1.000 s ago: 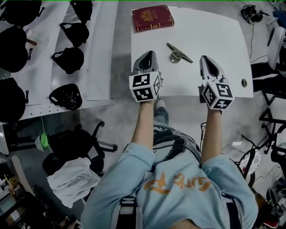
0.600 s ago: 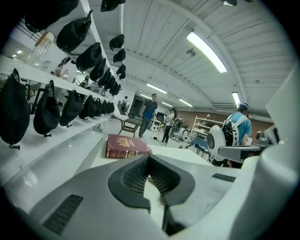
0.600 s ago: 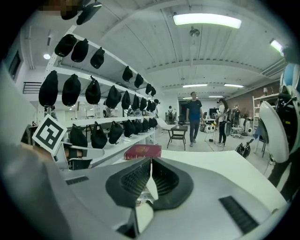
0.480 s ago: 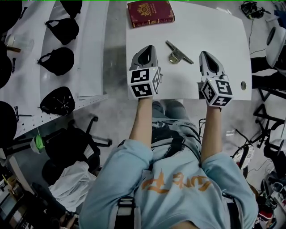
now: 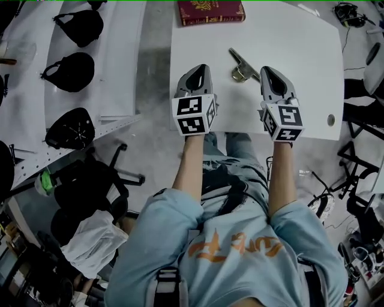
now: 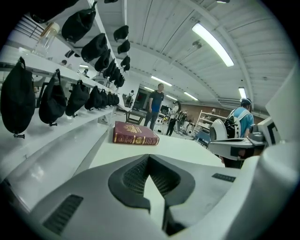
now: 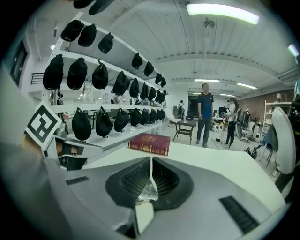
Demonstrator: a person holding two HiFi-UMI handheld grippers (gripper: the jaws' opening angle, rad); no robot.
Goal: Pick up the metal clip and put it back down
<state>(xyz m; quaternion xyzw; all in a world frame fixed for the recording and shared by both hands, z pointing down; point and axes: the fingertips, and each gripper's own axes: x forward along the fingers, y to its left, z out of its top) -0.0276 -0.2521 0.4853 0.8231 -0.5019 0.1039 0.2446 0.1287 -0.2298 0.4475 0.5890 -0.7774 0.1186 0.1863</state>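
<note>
The metal clip (image 5: 242,66) lies on the white table (image 5: 300,54), its long arm slanting toward my right gripper (image 5: 266,71), whose tip sits just right of it. That gripper is shut. In the right gripper view the clip (image 7: 149,191) shows as a bit of shiny metal in the hollow behind the closed tips of the right gripper (image 7: 151,161). My left gripper (image 5: 201,68) rests left of the clip, shut with nothing in it; in its own view the left gripper (image 6: 149,159) shows only bare table ahead.
A dark red book (image 5: 210,12) lies at the table's far edge and appears in both gripper views (image 6: 135,134) (image 7: 150,144). White shelves with black caps (image 5: 72,72) stand left. A black office chair (image 5: 102,186) is below. People stand far off (image 7: 205,112).
My right gripper has slid left, closing the gap to the clip. The left gripper has barely moved, and the clip stays where it lay.
</note>
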